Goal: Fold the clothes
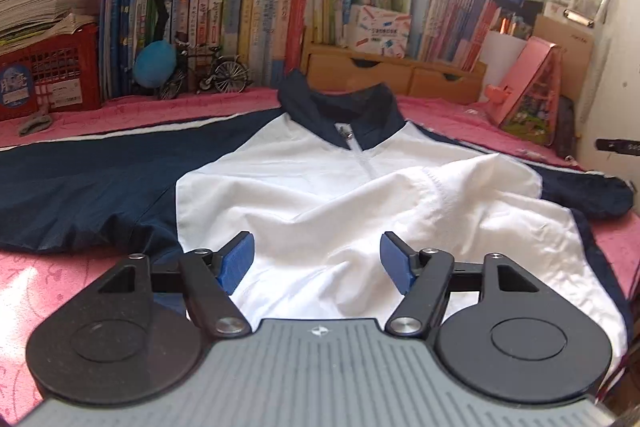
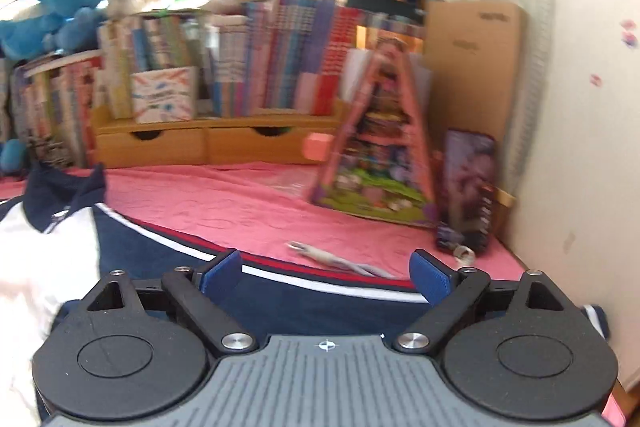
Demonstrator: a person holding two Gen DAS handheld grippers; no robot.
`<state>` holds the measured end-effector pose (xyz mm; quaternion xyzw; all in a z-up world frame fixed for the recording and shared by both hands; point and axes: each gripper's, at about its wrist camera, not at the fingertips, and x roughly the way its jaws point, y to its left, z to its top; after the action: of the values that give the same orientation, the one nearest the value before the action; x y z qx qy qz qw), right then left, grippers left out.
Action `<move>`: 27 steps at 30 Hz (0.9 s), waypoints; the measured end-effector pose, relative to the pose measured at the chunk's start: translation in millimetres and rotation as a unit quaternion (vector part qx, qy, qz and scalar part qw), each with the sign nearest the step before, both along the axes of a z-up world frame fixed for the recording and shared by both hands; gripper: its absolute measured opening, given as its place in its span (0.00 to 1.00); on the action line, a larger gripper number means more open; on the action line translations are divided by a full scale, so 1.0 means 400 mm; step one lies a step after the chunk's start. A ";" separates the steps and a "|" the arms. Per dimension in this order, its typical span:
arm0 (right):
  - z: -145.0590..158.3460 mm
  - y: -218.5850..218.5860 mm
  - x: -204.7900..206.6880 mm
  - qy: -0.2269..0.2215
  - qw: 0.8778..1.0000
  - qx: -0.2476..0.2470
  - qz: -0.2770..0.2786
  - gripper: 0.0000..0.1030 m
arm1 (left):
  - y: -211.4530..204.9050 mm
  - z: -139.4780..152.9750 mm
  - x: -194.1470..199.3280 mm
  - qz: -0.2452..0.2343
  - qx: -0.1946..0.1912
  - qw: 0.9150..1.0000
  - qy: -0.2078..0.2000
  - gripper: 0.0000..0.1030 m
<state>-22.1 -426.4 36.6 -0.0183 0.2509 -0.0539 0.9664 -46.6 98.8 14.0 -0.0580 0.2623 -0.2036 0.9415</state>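
Pink bedspread (image 1: 60,279), one, serving as work surface below a cluttered book wall. Nearest: left gripper (image 1: 316,259), jaws spread, holding nothing, poised over white lower front of jacket (image 1: 320,195); right gripper (image 2: 324,277), jaws likewise spread and empty, over navy right sleeve (image 2: 280,291) with its red-and-white stripe. Jacket, one, laid flat, front up, zip closed, collar (image 1: 340,107) away from viewer, both sleeves spread outward; no fold visible. Step judged: jacket spread for folding, grippers placed to take hold; equally fits a garment laid out and smoothed only. Next move, as judged: pinch of thin cloth at a sleeve or side edge, lifted clear without dragging the body, carried inward. Beyond, right side: small pale object (image 2: 340,261) on bedspread, identity unclear. Farther: wooden drawers (image 1: 396,75), two; model bicycle (image 1: 224,71), one; red crate (image 1: 48,71), one; books (image 1: 248,15), many, uncounted.
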 end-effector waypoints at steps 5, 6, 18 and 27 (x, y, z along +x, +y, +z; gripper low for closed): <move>0.009 0.215 0.194 0.016 0.990 0.004 0.142 0.96 | 0.046 0.103 0.088 0.000 0.005 0.999 -0.050 0.92; 0.000 0.255 0.243 0.030 0.986 0.006 0.162 0.96 | 0.038 0.101 0.137 0.004 0.038 0.998 -0.049 0.92; -0.195 0.566 0.546 0.168 0.932 -0.047 0.317 0.95 | -0.004 -0.130 0.546 -0.062 0.170 0.984 0.006 0.98; -0.176 0.581 0.551 0.134 0.939 -0.048 0.312 0.26 | -0.075 -0.187 0.638 -0.065 0.259 0.963 -0.029 0.53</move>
<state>198.2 -194.1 -33.7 -0.1490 0.3569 0.2412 0.8901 208.6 68.7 -60.7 0.2112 0.2821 -0.1908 0.9162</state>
